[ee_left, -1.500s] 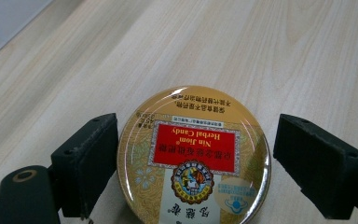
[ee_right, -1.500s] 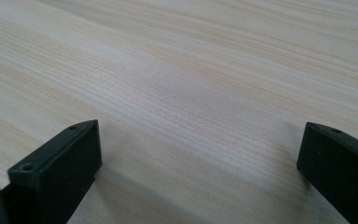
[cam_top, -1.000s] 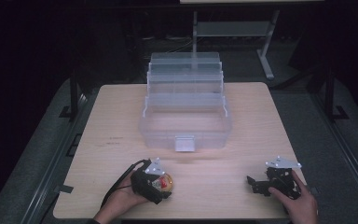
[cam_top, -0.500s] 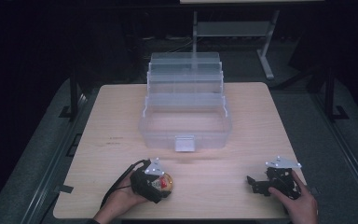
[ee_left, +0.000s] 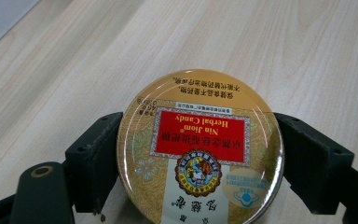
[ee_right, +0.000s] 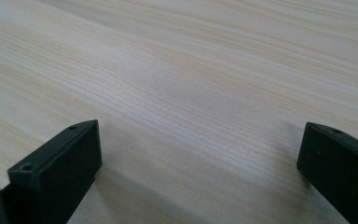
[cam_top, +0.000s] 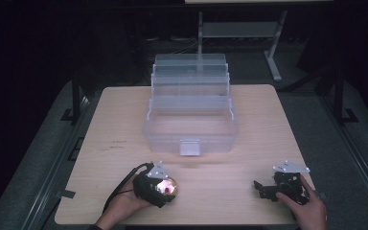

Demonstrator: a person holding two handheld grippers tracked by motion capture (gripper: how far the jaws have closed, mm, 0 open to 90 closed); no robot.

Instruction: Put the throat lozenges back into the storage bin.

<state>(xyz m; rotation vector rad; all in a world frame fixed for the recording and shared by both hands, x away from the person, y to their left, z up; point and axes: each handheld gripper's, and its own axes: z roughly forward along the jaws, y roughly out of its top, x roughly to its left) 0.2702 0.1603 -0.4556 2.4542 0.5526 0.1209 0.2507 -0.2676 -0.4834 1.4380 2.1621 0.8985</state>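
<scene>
Low over the table, left gripper point(ee_left: 198, 154) clamps the candy tin point(ee_left: 199, 148).

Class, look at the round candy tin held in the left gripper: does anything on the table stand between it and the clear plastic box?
Nothing visible does: bare table lies between the candy tin and the clear box.

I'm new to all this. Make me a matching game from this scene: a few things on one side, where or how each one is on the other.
Things:
1. herbal candy tin
2. right gripper
3. clear plastic box
4. left gripper

States:
A. open, nothing between its fingers
B. stands open at the table's middle
C. round, gold with a red label
D. shut on the tin, near the front edge

Pairs: 1-C, 2-A, 3-B, 4-D
</scene>
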